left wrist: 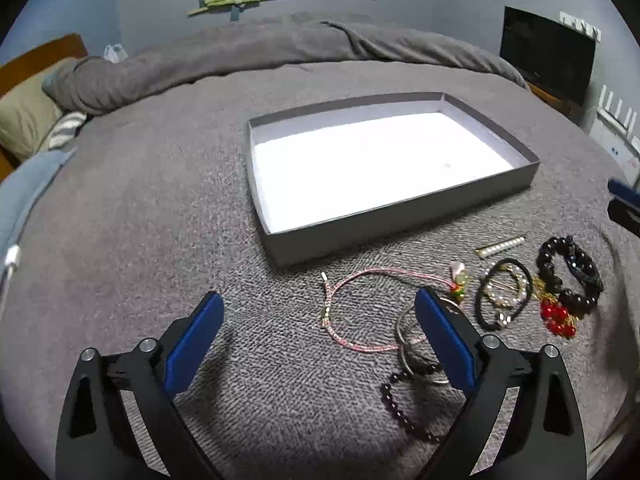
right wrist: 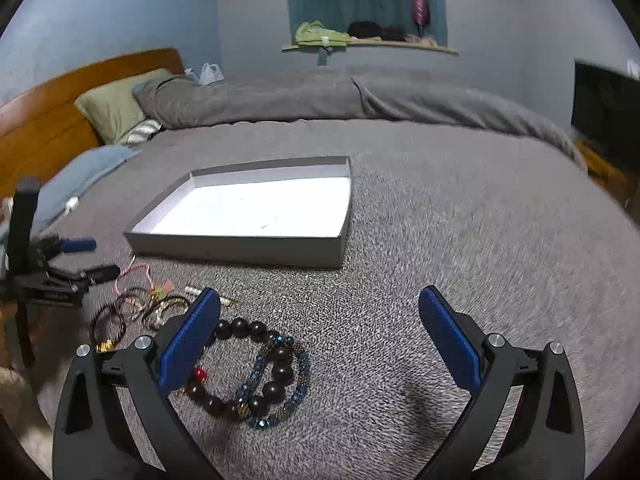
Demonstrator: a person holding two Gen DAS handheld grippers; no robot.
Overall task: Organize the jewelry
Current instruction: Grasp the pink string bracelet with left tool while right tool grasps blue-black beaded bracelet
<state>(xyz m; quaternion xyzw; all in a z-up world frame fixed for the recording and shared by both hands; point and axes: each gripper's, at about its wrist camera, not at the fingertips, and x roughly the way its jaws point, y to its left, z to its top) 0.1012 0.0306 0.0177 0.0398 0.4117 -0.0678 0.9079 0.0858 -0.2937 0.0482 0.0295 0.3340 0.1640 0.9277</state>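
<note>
An empty grey tray [left wrist: 404, 222] with a white floor lies on the grey bed cover; it also shows in the right wrist view [right wrist: 240, 248]. Jewelry lies in front of it: a pink cord bracelet [left wrist: 360, 280], a metal bangle [left wrist: 404, 336], a dark small-bead string [left wrist: 400, 408], black hair ties with pearls [left wrist: 504, 296], a pearl clip [left wrist: 500, 246], a dark big-bead bracelet [left wrist: 576, 276] [right wrist: 276, 364], red beads [left wrist: 554, 314] and a blue bead bracelet [right wrist: 298, 388]. My left gripper [left wrist: 318, 308] is open above the pink cord. My right gripper [right wrist: 320, 304] is open and empty, just right of the bead bracelets.
The bed has a rumpled grey duvet [left wrist: 248, 52], pillows [right wrist: 116, 108] and a wooden headboard [right wrist: 48, 120] at the left. A dark screen [left wrist: 544, 56] stands at the right. A window shelf [right wrist: 368, 44] with clothes is behind the bed.
</note>
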